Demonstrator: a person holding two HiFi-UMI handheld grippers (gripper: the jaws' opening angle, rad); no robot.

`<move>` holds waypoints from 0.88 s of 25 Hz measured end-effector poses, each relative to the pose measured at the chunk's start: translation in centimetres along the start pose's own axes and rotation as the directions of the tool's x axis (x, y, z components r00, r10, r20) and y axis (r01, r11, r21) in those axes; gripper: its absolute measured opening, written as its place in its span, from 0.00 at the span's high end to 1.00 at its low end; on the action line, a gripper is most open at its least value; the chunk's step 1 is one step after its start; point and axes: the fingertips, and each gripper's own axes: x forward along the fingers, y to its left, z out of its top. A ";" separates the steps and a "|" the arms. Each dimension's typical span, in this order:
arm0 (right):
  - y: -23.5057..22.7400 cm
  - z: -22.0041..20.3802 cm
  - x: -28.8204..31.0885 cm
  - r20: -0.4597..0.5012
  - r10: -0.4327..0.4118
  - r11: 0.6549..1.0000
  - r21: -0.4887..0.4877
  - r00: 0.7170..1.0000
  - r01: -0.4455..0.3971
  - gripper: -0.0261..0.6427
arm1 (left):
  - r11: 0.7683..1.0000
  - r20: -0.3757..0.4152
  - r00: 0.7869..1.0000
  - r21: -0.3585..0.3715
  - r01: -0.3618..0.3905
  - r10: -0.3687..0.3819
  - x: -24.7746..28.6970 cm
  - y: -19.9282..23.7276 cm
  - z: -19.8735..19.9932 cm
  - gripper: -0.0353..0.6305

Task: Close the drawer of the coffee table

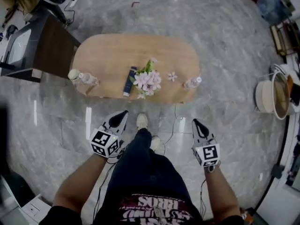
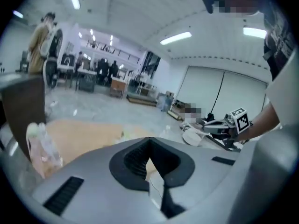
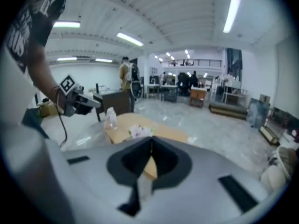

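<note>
Coffee table, flowers, left gripper, right gripper

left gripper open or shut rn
Shut: the left gripper shows its jaws meeting at the tips, nothing between them.

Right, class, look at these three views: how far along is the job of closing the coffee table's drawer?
Done: no drawer sticks out from the near edge of the coffee table, so it looks closed, though the drawer front itself is not visible from above.
In hand: nothing. The left gripper and right gripper are held off the table, with their jaws together and empty.
Left: apparently nothing, apart from confirming that the drawer sits flush.
</note>
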 end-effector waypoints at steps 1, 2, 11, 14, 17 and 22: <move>0.3 2.8 -1.7 0.050 -0.004 1.000 0.010 0.999 0.003 0.91 | 0.998 0.074 0.997 0.058 -0.013 0.008 -1.4 -1.5 4.3 0.91; 0.6 5.4 -3.1 0.101 0.000 1.000 0.019 0.995 -0.002 0.91 | 0.993 0.149 0.989 0.112 -0.028 0.011 -3.0 -3.1 8.3 0.91; 4.1 17.2 -11.7 0.318 -0.026 0.998 0.064 0.948 0.006 0.91 | 0.946 0.477 0.878 0.271 -0.176 0.027 -12.0 -10.8 23.9 0.91; 4.0 18.8 -11.8 0.337 -0.052 0.997 0.065 0.940 0.032 0.91 | 0.936 0.450 0.893 0.313 -0.163 0.005 -11.2 -11.1 23.7 0.91; 3.7 20.6 -10.4 0.348 -0.041 0.999 0.042 0.937 0.029 0.91 | 0.938 0.432 0.902 0.308 -0.162 0.014 -9.6 -10.2 24.1 0.91; 3.5 25.7 -6.9 0.411 -0.020 1.000 0.010 0.911 0.018 0.91 | 0.939 0.440 0.898 0.308 -0.153 0.002 -7.0 -7.8 27.0 0.91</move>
